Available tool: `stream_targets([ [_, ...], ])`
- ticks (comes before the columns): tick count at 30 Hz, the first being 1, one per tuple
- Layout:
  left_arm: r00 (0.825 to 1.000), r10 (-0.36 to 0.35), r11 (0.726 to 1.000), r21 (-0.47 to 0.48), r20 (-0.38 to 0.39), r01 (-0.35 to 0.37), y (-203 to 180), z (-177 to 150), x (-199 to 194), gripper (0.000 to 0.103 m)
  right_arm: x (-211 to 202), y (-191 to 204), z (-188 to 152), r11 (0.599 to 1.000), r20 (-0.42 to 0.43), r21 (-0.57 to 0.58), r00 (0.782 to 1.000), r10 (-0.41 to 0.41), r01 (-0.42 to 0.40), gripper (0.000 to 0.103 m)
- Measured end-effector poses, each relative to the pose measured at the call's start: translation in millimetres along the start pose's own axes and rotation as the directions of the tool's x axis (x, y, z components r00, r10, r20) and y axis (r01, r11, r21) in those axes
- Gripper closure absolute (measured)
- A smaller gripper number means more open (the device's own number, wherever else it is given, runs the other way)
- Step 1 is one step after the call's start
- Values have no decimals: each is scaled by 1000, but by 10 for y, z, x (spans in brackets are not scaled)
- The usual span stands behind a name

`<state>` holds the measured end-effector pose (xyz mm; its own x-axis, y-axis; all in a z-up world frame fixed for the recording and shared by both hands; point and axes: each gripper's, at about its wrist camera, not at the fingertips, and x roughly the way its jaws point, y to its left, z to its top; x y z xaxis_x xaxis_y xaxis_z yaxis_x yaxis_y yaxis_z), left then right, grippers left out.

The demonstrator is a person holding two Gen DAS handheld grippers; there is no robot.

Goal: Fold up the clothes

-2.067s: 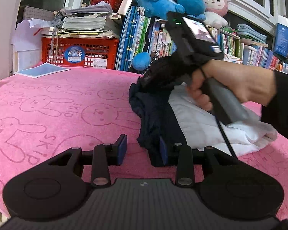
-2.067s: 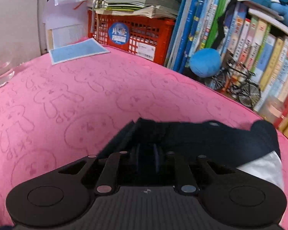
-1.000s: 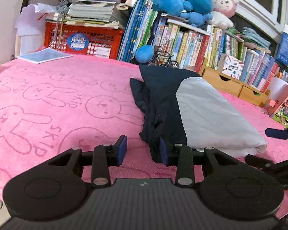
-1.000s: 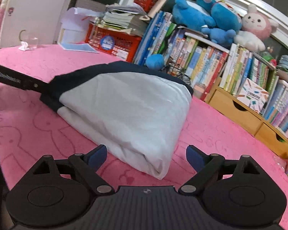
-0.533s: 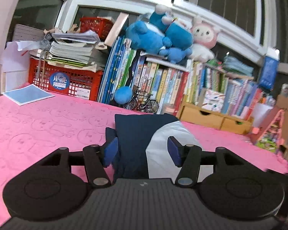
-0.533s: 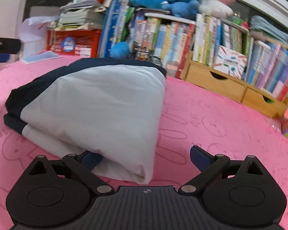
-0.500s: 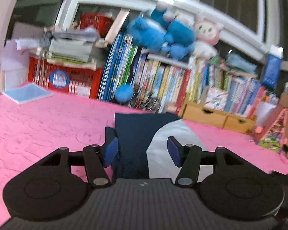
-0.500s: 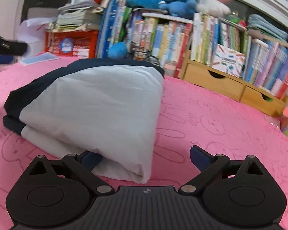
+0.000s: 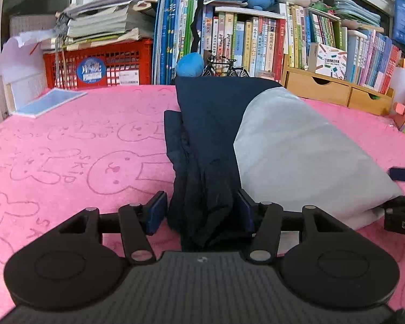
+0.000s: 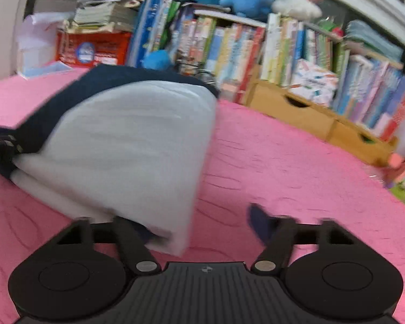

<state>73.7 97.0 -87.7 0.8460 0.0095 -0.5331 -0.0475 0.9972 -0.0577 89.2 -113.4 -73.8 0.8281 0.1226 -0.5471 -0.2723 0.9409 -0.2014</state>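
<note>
One folded garment (image 9: 256,145) lay on the pink blanket (image 9: 67,148), a soft wedge of two colours: navy cloth along its left, smooth pale grey on its right. Its long axis ran away from the grippers toward the bookshelf (image 9: 256,40), the navy end bunched and creased nearest me. The blanket was plush, stamped with rabbit outlines. There were two grippers. The left gripper (image 9: 201,210) stood partly open, its blue pads either side of the navy bunch. The right gripper (image 10: 199,228) was spread wide at the grey corner, gripping nothing.
</note>
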Motion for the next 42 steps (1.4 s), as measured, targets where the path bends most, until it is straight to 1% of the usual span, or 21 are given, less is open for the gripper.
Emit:
stream_targets([
  [1, 1000, -4, 1000, -3, -3, 4, 12, 6, 0, 48, 15, 16, 27, 1000, -5, -3, 1000, 24, -24, 64],
  [2, 1000, -6, 1000, 1, -3, 6, 15, 2, -7, 48, 5, 27, 35, 1000, -1, -16, 1000, 22, -22, 66],
  [5, 1000, -6, 1000, 13, -1, 6, 9, -3, -15, 46, -90, 83, -7, 998, 33, -53, 999, -39, 40, 67],
  [7, 1000, -6, 1000, 20, 0, 6, 4, -5, -17, 46, -171, 168, -69, 989, 69, -106, 993, -94, 101, 67],
  [9, 1000, -6, 1000, 27, 1, 6, -1, -7, -19, 45, -231, 287, -147, 964, 123, -189, 979, -163, 184, 67],
  [11, 1000, -6, 999, 34, 2, 6, -6, -12, -23, 43, -268, 381, -239, 935, 173, -256, 963, -207, 247, 67],
  [17, 1000, -26, 998, 54, 3, 26, -12, -59, -72, 34, -348, 450, -381, 891, 230, -304, 933, -276, 338, 67],
  [21, 999, -52, 996, 68, -1, 52, 2, -103, -126, 29, -580, 498, -468, 871, 260, -319, 918, -299, 374, 67],
  [23, 998, -69, 995, 77, -3, 69, 4, -130, -161, 26, -702, 507, -523, 872, 257, -311, 917, -305, 377, 67],
  [27, 996, -91, 992, 89, 1, 90, 5, -184, -242, 25, -870, 554, -657, 882, 231, -298, 924, -304, 365, 67],
  [28, 995, -97, 992, 83, 3, 96, 23, -200, -266, 26, -876, 575, -687, 891, 214, -295, 933, -290, 345, 71],
  [29, 995, -103, 992, 77, 6, 102, 42, -211, -290, 27, -882, 596, -718, 900, 198, -291, 941, -276, 325, 81],
  [30, 994, -111, 992, 67, 7, 110, 69, -213, -317, 29, -888, 617, -748, 908, 182, -288, 948, -261, 305, 86],
  [31, 992, -122, 991, 53, 9, 122, 102, -210, -347, 30, -888, 635, -778, 914, 167, -285, 954, -249, 289, 87],
  [33, 989, -146, 989, 18, 16, 145, 175, -184, -411, 33, -859, 639, -825, 920, 153, -275, 957, -245, 279, 87],
  [35, 987, -150, 989, 4, 50, 150, 227, -117, -512, 34, -863, 617, -823, 933, 145, -248, 962, -230, 261, 86],
  [37, 984, -146, 989, 14, 104, 146, 227, -34, -635, 35, -883, 599, -817, 943, 138, -230, 967, -212, 240, 87],
  [40, 970, -155, 987, 67, 185, 145, 98, 129, -778, 35, -929, 573, -803, 955, 127, -213, 975, -181, 205, 87],
  [42, 957, -168, 985, 85, 238, 152, -28, 234, -839, 35, -960, 556, -793, 963, 119, -201, 980, -160, 182, 87],
])
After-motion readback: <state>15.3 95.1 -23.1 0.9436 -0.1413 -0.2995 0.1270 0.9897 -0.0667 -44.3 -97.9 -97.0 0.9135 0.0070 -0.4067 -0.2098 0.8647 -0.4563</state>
